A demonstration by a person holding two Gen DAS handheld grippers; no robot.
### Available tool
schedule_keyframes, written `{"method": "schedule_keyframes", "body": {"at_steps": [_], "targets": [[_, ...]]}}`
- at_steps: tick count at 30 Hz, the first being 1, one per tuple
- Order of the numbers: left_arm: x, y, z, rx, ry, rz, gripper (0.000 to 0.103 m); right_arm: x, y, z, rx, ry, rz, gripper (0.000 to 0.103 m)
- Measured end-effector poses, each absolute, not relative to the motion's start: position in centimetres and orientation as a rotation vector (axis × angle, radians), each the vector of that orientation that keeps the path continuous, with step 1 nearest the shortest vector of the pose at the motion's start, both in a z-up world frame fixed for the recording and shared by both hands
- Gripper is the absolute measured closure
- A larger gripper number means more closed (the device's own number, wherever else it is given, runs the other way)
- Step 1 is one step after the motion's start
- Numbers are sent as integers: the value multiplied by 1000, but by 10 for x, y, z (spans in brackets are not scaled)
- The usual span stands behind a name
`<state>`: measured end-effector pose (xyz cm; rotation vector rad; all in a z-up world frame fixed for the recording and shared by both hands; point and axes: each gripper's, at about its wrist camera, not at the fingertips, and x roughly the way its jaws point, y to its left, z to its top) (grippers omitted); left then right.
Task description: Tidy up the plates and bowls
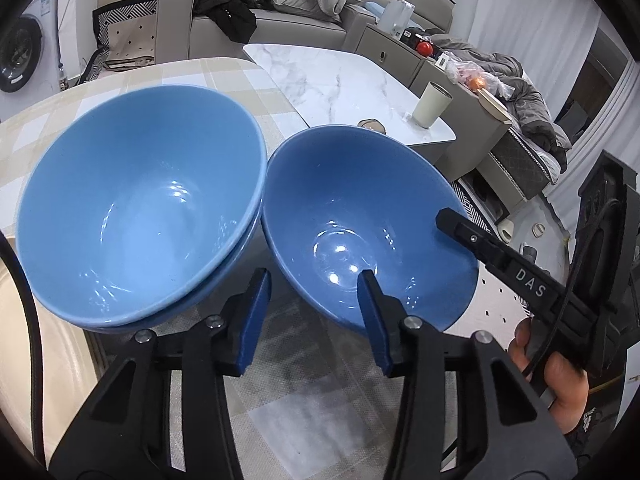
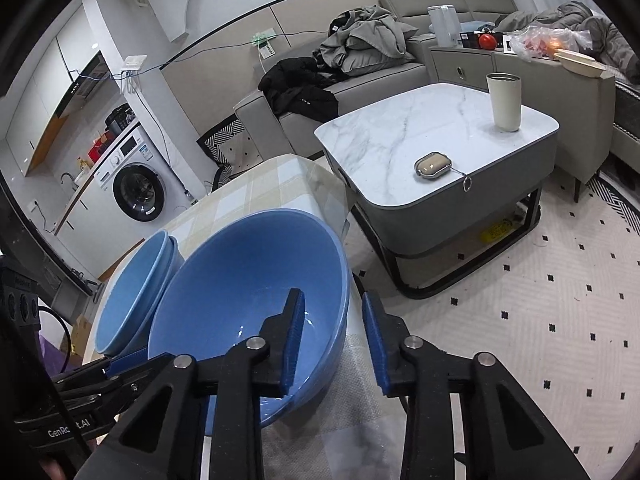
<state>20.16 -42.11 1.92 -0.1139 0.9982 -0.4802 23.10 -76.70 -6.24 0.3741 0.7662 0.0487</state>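
Note:
Two light blue bowls (image 1: 140, 200) (image 2: 132, 288) sit nested on a table with a checked cloth (image 1: 200, 76) (image 2: 256, 188). A darker blue bowl (image 1: 360, 208) (image 2: 240, 272) stands upright beside them on the right, touching the stack. My left gripper (image 1: 314, 280) is open and straddles this bowl's near-left rim, one finger inside and one outside, with a gap showing. My right gripper (image 2: 333, 296) is open astride the bowl's right rim, its left finger inside, its right one outside. One of its fingers (image 1: 460, 228) reaches over the rim in the left wrist view.
The darker bowl stands near the table's right edge, with patterned floor (image 2: 540, 300) beyond. A marble coffee table (image 1: 340, 84) (image 2: 420, 132) carries a cream cup (image 1: 432, 104) (image 2: 504, 100) and a small case (image 2: 432, 166). A sofa with clothes (image 2: 368, 40) and a washing machine (image 2: 136, 188) stand behind.

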Motion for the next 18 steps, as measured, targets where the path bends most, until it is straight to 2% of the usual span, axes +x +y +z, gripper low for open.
{"method": "schedule_keyframes", "body": {"at_steps": [5, 7, 18], "targets": [[206, -422, 14, -113, 998, -490, 70, 235, -764, -69, 376, 784, 58, 83], [208, -425, 14, -103, 993, -494, 73, 235, -763, -70, 365, 782, 57, 84], [199, -431, 15, -47, 980, -492, 73, 232, -758, -67, 312, 776, 36, 84]]}}
